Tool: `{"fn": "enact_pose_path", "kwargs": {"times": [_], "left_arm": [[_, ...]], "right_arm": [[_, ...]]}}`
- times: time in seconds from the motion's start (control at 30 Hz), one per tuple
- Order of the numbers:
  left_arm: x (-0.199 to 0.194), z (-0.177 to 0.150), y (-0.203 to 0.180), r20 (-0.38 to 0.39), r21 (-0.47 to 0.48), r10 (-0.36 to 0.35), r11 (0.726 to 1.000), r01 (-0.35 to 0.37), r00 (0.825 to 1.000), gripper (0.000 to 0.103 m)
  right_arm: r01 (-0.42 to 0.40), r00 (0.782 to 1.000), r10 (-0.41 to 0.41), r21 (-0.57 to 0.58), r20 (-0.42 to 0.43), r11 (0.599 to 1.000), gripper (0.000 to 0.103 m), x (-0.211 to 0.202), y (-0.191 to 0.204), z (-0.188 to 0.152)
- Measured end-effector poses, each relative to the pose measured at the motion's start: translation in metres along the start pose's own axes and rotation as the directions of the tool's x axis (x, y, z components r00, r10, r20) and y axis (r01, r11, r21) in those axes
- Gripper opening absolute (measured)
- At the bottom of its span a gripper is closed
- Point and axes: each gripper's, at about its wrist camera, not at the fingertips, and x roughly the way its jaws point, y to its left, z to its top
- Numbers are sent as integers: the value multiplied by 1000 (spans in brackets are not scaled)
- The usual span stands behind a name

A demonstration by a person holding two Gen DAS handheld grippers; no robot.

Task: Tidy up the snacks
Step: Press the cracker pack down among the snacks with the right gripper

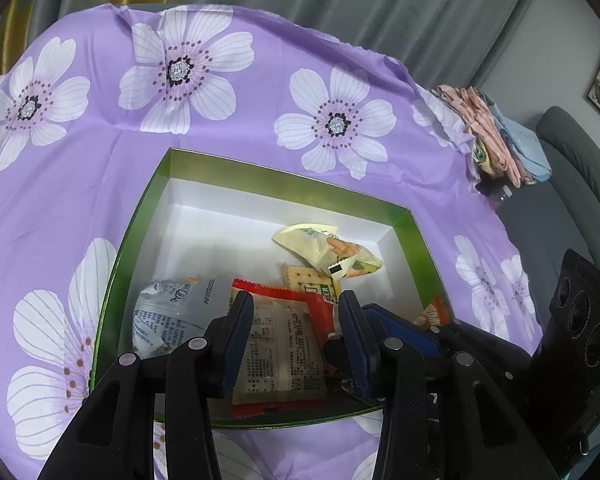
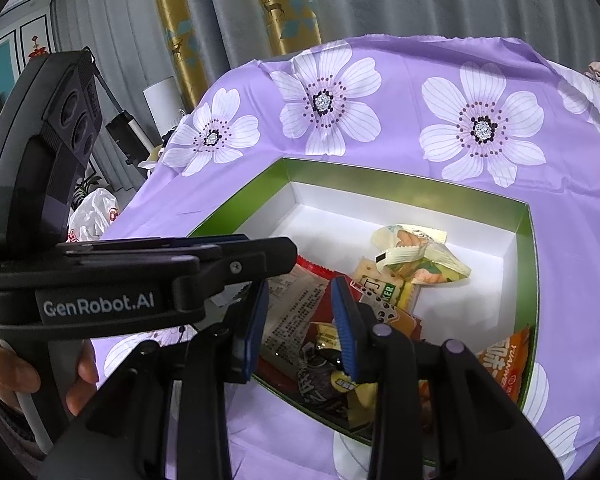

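Cloth: your bench (image 1: 228, 168) wears a purple cloth (image 1: 260, 128) printed with big white flowers; grey curtains hang behind it.
Box: a green box (image 1: 260, 176) with a white inside sits open on the cloth, just ahead of both your tools.
Grey packet: at the left of the box floor, a crumpled grey-white packet (image 1: 172, 312) lies flat, touching the red one beside it.
Red packet: a red-edged packet (image 1: 280, 332) with a clear window and small print lies near the front wall.
Left tool: your left tool (image 1: 296, 336) hangs over that red packet with its blue pads apart. The packet shows in the gap between them; whether either pad touches it, you cannot tell from here.
Cracker: a cracker packet (image 1: 306, 278) lies behind the red one, partly under the cream packet.
Cream packet: a puffed cream packet (image 1: 328, 250) sits toward the right back of the floor.
Right tool: your right tool (image 2: 300, 320) stands apart, nothing pinched, above a dark wrapper (image 2: 320, 384) and a small yellow sweet (image 2: 342, 384).
Orange packet: an orange packet (image 2: 508, 364) leans against the right wall.
Hand: your left hand (image 2: 28, 376) grips the other tool's handle.
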Motion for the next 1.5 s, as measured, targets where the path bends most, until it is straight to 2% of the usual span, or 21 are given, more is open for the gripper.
{"fn": "enact_pose_path", "kwargs": {"times": [0.73,1.5], "left_arm": [[8,1,-1,-15,7,9,1000,-9,1000,43],[12,1,0,-31,19,19,1000,-18,999,43]], "right_arm": [[-1,1000,2,12,-18,1000,33,5,-7,0],[-4,998,6,39,-67,999,37,8,-6,4]]}}
